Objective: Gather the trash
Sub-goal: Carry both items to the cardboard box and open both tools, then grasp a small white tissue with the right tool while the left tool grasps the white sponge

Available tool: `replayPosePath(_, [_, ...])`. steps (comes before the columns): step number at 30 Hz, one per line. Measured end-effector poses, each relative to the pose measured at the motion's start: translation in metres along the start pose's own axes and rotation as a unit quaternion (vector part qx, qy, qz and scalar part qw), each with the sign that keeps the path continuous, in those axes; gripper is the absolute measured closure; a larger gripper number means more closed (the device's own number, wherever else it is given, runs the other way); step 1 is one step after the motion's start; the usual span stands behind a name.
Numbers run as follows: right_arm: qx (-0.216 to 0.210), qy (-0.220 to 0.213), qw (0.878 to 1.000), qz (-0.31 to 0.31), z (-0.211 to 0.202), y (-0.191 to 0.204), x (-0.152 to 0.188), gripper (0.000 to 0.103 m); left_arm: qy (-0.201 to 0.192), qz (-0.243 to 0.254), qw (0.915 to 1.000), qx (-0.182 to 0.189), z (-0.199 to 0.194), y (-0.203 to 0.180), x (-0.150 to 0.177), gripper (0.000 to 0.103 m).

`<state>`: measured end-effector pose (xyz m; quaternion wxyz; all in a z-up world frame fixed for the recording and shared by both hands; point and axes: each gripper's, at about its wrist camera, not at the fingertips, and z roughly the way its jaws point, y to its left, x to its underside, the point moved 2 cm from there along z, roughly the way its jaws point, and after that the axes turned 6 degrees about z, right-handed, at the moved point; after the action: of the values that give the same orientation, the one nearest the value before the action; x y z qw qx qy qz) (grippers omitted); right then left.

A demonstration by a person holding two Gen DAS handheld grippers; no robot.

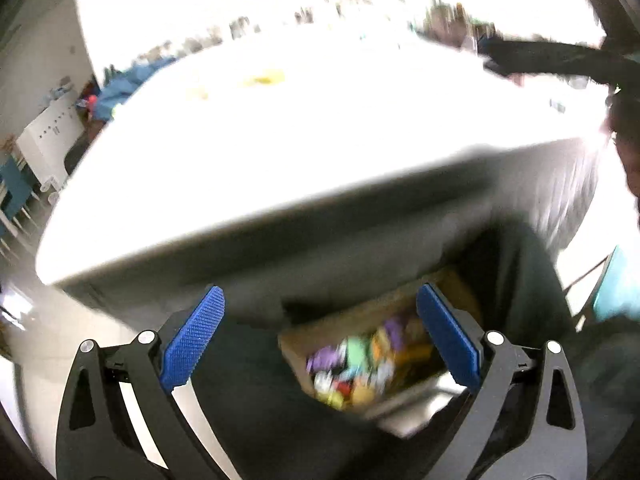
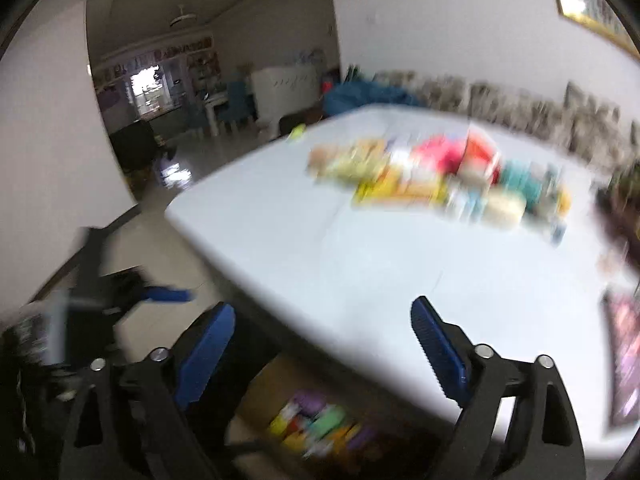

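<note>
A cardboard box [image 1: 296, 354] holding several colourful wrappers sits on the floor under the white table [image 1: 280, 148]. My left gripper [image 1: 320, 300] hangs open above the box, nothing between its blue pads. In the right wrist view the same box [image 2: 260, 384] shows below the table's near edge. My right gripper [image 2: 324, 316] is open and empty over that edge. A blurred heap of colourful packets and wrappers [image 2: 440, 176] lies on the table [image 2: 360, 264] further back. The left gripper [image 2: 168, 294] appears low at the left, blurred.
A dark chair or bag [image 1: 532, 280] stands right of the box under the table. A dark framed item [image 2: 624, 360] lies at the table's right edge. A blue heap [image 2: 368, 98] and white cabinet [image 2: 284, 84] stand beyond the table. Tiled floor [image 2: 168, 240] runs along the left.
</note>
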<state>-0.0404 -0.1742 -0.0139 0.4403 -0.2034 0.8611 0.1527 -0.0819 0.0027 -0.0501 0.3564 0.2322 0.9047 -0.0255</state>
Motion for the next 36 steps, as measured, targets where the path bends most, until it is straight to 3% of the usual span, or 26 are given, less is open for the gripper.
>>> replayPosePath(2, [0.025,-0.014,0.999,-0.015,0.016,-0.021,-0.033,0.013,-0.036,-0.022,0.9991,-0.010,-0.014,0.016,-0.026,0.008])
replayPosePath(5, [0.066,0.014,0.997,-0.027,0.056,-0.062,-0.060,0.021,-0.060,-0.058,0.9963,-0.020,-0.014,0.032,-0.052,0.008])
replayPosePath(7, [0.061,0.061,0.996,-0.025,0.090,-0.087,-0.070,0.051,-0.064,-0.080,0.9946,-0.016,-0.006,0.038,-0.059,0.008])
replayPosePath(8, [0.058,0.075,0.995,-0.030,0.103,-0.093,-0.072,0.056,-0.066,-0.093,0.9934,-0.011,-0.002,0.041,-0.062,0.008])
replayPosePath(10, [0.051,0.107,0.991,-0.055,0.129,-0.103,-0.071,0.064,-0.063,-0.107,0.9922,-0.001,0.006,0.041,-0.066,0.008])
replayPosePath(17, [0.035,0.142,0.986,-0.081,0.163,-0.121,-0.068,0.069,-0.040,-0.113,0.9928,0.009,0.018,0.046,-0.077,0.008])
replayPosePath(18, [0.032,0.147,0.985,-0.083,0.165,-0.121,-0.067,0.082,-0.038,-0.115,0.9926,0.012,0.020,0.048,-0.078,0.008])
replayPosePath(19, [0.031,0.147,0.985,-0.087,0.165,-0.120,-0.066,0.090,-0.034,-0.117,0.9925,0.014,0.023,0.048,-0.080,0.008])
replayPosePath(22, [0.040,0.140,0.985,-0.095,0.151,-0.111,-0.061,0.093,-0.032,-0.119,0.9922,0.019,0.028,0.049,-0.090,0.008])
replayPosePath(28, [-0.016,0.093,0.995,0.028,0.078,-0.130,-0.046,0.093,-0.058,-0.072,0.9955,0.020,0.069,0.040,-0.166,0.008])
replayPosePath(33, [-0.019,0.067,0.994,0.082,0.038,-0.141,-0.023,0.093,-0.033,-0.017,0.9993,0.003,0.129,0.033,-0.217,0.008])
replayPosePath(35, [-0.023,0.064,0.993,0.098,0.031,-0.142,-0.014,0.092,-0.023,-0.013,0.9996,0.011,0.144,0.035,-0.224,0.018])
replayPosePath(36, [-0.025,0.064,0.992,0.105,0.029,-0.143,-0.010,0.092,-0.007,-0.006,0.9996,0.026,0.155,0.035,-0.226,0.043])
